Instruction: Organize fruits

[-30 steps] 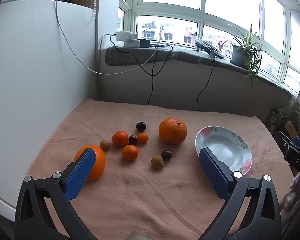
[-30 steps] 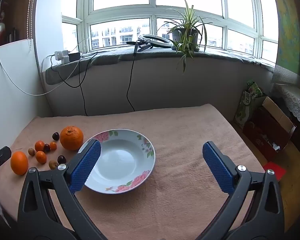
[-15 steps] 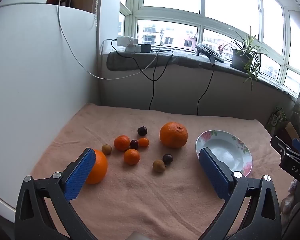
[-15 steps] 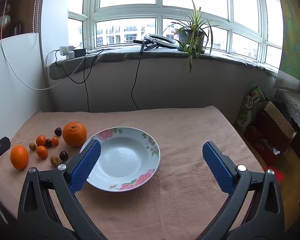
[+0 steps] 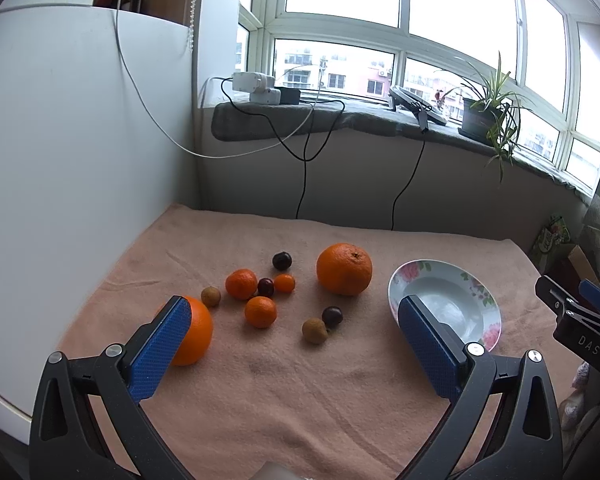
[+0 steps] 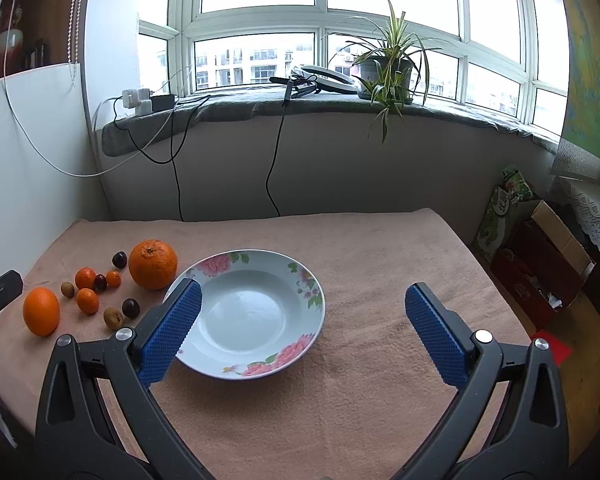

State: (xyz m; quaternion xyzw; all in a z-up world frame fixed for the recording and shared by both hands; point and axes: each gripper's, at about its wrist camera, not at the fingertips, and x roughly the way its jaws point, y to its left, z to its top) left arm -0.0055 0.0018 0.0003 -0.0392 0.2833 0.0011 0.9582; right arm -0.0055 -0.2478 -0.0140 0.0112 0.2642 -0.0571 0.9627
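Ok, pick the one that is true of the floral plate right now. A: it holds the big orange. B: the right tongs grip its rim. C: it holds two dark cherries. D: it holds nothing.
D: the floral plate shows a bare white centre, and all the fruit, including the big orange, lies on the cloth beside it.

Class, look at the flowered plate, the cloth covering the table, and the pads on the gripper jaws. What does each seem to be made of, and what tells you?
Flowered plate: likely glazed ceramic; glossy white with printed pink flowers.
Cloth: soft peach fabric, perhaps towel or fleece; matte, wrinkled.
Pads: probably blue rubber or textured plastic; fine bumpy grid.
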